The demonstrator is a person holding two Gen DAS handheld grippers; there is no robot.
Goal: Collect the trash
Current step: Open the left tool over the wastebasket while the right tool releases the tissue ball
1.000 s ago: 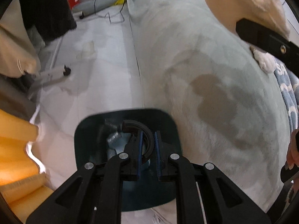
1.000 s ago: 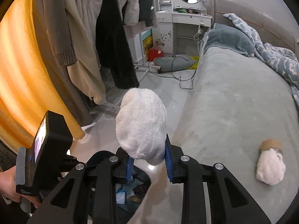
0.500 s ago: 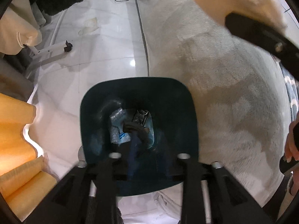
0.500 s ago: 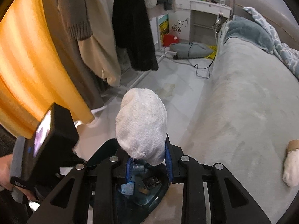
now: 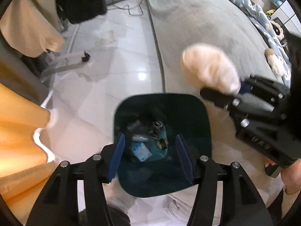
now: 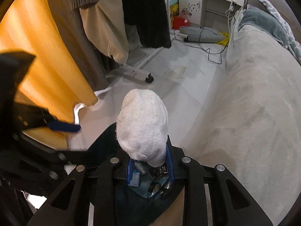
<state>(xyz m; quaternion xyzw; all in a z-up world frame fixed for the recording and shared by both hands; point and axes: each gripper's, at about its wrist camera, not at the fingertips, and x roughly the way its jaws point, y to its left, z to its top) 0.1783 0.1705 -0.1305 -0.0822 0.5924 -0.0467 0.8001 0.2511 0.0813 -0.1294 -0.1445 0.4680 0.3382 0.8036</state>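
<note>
A dark teal trash bin (image 5: 195,116) stands on the floor beside the bed and holds several scraps, among them a dark ring (image 5: 163,144). My left gripper (image 5: 150,148) is open and empty right above the bin's mouth. My right gripper (image 6: 149,162) is shut on a crumpled white wad (image 6: 143,128) and holds it over the bin (image 6: 107,139). In the left wrist view the wad (image 5: 208,71) hangs blurred just beyond the bin's far right corner. Another white wad (image 5: 275,64) lies far off on the bed.
A grey bed (image 6: 254,101) fills the right side. An orange curtain (image 6: 43,60) and hanging clothes (image 6: 105,24) on a wheeled rack (image 6: 137,74) stand to the left. Cables (image 6: 208,50) and a flat grey device lie on the white floor beyond.
My left gripper opened and the dark ring it held now lies in the bin. My right gripper carried the white wad from over the bed to above the bin.
</note>
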